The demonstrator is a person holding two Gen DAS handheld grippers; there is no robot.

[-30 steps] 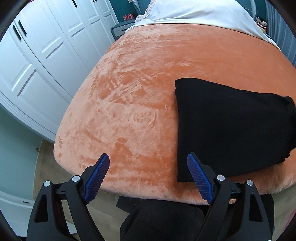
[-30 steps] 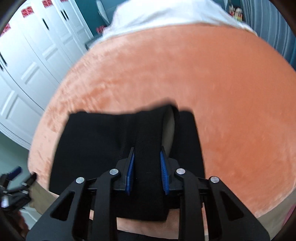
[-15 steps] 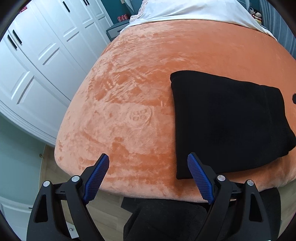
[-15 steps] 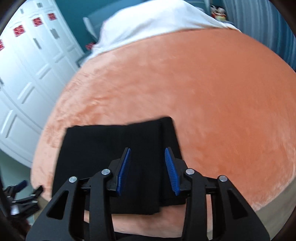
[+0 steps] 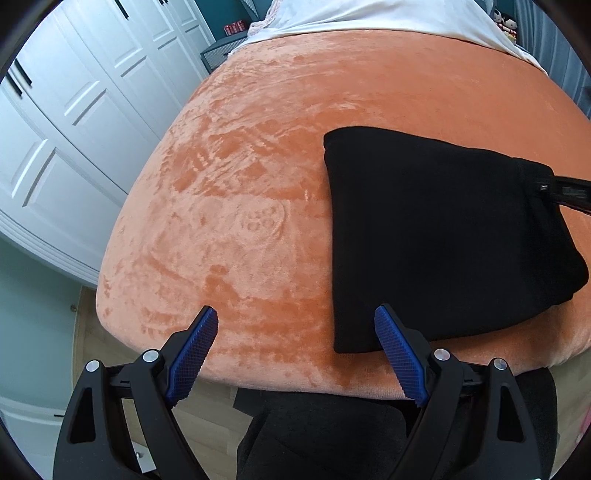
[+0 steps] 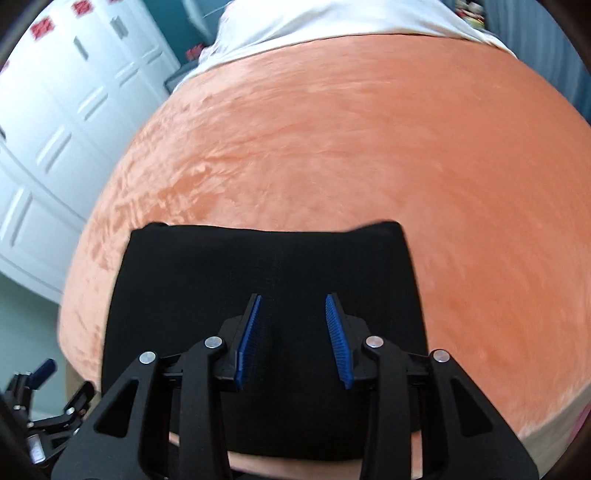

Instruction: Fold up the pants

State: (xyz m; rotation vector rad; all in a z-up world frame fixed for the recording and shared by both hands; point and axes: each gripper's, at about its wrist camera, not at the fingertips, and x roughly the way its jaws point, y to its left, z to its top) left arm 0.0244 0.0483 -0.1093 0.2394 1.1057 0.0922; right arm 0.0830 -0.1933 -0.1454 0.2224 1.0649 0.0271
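The pants (image 5: 436,236) are all black, with no pattern. They lie near the front edge of a fuzzy orange blanket (image 5: 258,155) with lighter and darker brushed patches. A white sheet (image 5: 388,14) shows at the blanket's far edge. The wardrobe doors (image 5: 74,110) are white with black handles. Both grippers are black with blue ridged pads (image 5: 194,349), (image 6: 338,341). The wall (image 5: 33,314) is pale green.

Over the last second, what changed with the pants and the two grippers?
The right gripper let go of the fold it was pinching; its jaws now stand open above the black pants, which lie flat and folded on the orange blanket. The left gripper stayed open at the bed's near edge.
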